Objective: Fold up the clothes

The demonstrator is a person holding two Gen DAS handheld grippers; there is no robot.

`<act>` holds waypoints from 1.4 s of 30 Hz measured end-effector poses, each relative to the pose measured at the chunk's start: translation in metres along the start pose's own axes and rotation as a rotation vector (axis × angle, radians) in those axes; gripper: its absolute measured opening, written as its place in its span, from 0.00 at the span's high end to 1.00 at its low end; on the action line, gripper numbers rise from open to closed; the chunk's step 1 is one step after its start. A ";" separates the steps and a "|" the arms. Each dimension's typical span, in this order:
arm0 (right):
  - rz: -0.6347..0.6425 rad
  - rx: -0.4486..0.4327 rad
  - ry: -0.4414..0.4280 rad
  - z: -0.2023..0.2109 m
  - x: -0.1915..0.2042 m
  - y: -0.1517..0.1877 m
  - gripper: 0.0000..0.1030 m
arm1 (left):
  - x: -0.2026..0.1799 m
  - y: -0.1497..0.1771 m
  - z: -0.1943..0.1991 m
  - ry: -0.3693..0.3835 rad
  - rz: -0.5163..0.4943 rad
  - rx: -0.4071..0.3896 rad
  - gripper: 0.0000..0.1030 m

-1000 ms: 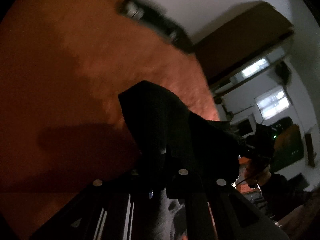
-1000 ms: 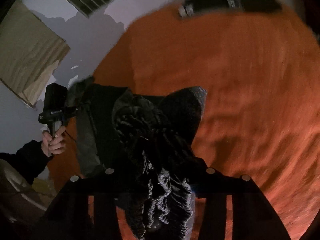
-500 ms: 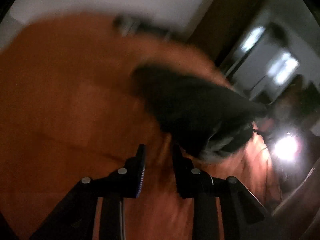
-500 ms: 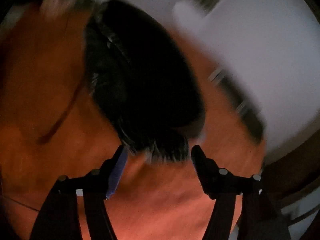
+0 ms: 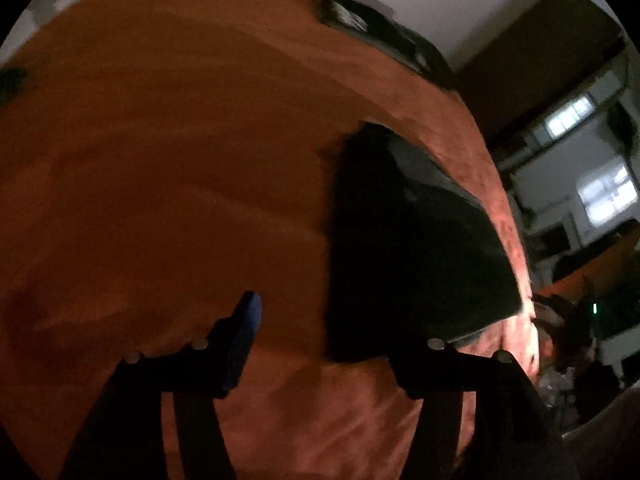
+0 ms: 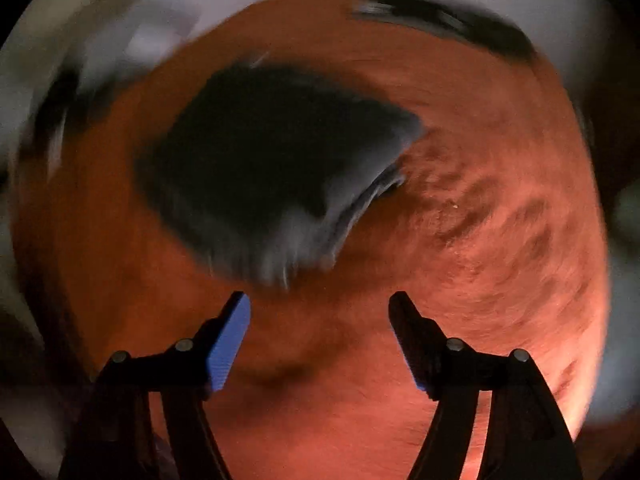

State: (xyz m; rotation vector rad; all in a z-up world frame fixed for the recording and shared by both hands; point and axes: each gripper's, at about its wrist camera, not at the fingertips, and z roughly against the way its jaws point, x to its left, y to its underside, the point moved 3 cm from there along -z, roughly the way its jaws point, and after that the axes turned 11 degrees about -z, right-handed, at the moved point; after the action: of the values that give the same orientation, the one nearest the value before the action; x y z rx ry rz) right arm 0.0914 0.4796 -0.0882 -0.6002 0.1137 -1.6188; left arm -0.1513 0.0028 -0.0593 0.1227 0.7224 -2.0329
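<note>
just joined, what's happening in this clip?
A person with a handheld gripper in each hand is folding clothes on an orange bedspread. A dark folded garment lies on it, not held by either one. The left gripper and right gripper hover near it, jaws opening with nothing between them. The right wrist view is motion-blurred.

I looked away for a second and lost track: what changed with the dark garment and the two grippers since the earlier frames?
Both grippers let go: the left gripper and right gripper, earlier shut on the dark garment, now have nothing between their opening jaws. The garment dropped onto the orange cover and lies folded. The cover stayed as it was.
</note>
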 end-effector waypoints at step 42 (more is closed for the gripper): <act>-0.857 0.071 -0.438 -0.061 0.016 -0.006 0.42 | -0.040 0.053 -0.059 0.140 0.157 0.078 0.39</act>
State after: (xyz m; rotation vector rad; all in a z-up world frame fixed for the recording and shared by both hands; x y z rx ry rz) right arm 0.0589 0.4488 -0.1333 -1.0146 -0.5983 -2.2398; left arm -0.0978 0.0444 -0.1166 0.3587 0.6975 -1.9154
